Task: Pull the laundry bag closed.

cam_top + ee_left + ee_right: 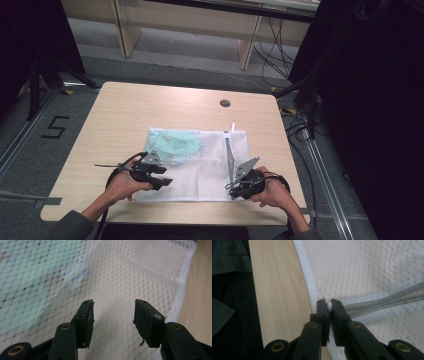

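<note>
Mesh bag [200, 167] on table [125, 115]; right tool [329, 305] pinches zipper pull [329, 305].

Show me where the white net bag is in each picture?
High view: the white net bag lies flat mid-table, between both grippers.
Left gripper view: its mesh spreads under the open jaws, green showing through at left.
Right gripper view: it covers the right side; the jaws pinch something small and white at its edge.
Shared landmark: the bag's grey zipper.

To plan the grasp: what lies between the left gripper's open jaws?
Bare white mesh of the laundry bag, seen in the left gripper view between the left gripper jaws.
</note>
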